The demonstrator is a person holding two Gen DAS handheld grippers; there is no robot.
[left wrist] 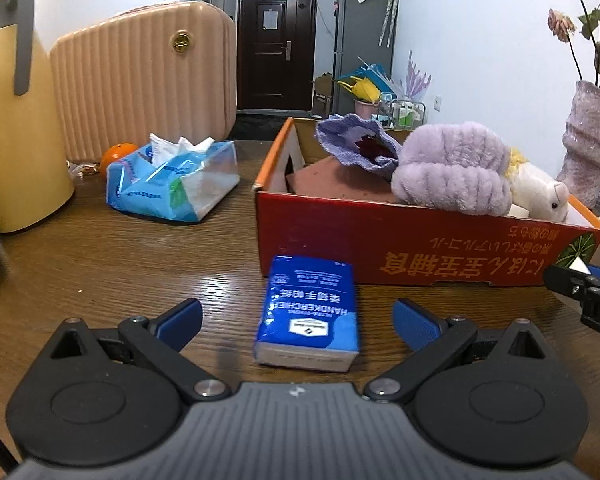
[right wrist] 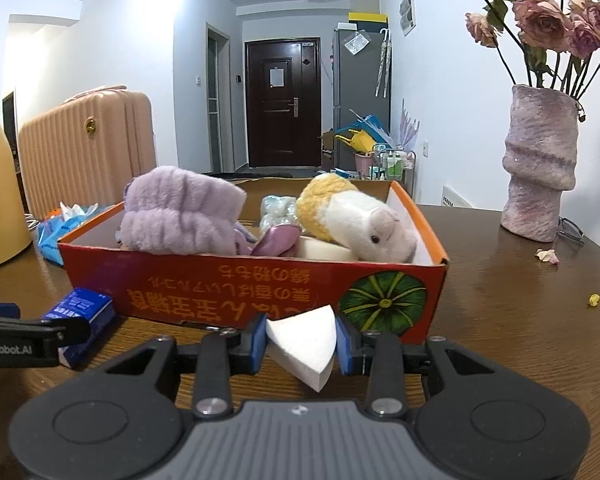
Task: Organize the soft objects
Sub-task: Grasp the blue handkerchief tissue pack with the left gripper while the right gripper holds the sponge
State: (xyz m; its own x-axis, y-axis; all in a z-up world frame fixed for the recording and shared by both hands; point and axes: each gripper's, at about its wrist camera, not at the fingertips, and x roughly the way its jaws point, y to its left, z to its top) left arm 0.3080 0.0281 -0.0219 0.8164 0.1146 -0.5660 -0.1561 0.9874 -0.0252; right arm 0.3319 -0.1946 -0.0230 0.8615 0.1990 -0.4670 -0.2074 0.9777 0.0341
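Note:
An orange-red cardboard box (left wrist: 420,248) stands on the wooden table and holds a purple plush headband (left wrist: 452,168), a purple cloth (left wrist: 356,144) and a white and yellow plush toy (left wrist: 540,192). A blue handkerchief pack (left wrist: 308,312) lies on the table in front of the box. My left gripper (left wrist: 298,316) is open with the pack between its fingers. My right gripper (right wrist: 300,340) is shut on a white wedge-shaped sponge (right wrist: 304,344) just in front of the box (right wrist: 260,292). The pack (right wrist: 80,312) shows at the left there.
A blue tissue pack (left wrist: 172,180) lies left of the box, with an orange (left wrist: 118,154) behind it. A yellow jug (left wrist: 12,112) and a pink suitcase (left wrist: 140,80) stand at the left. A purple vase (right wrist: 540,168) with dried roses stands at the right.

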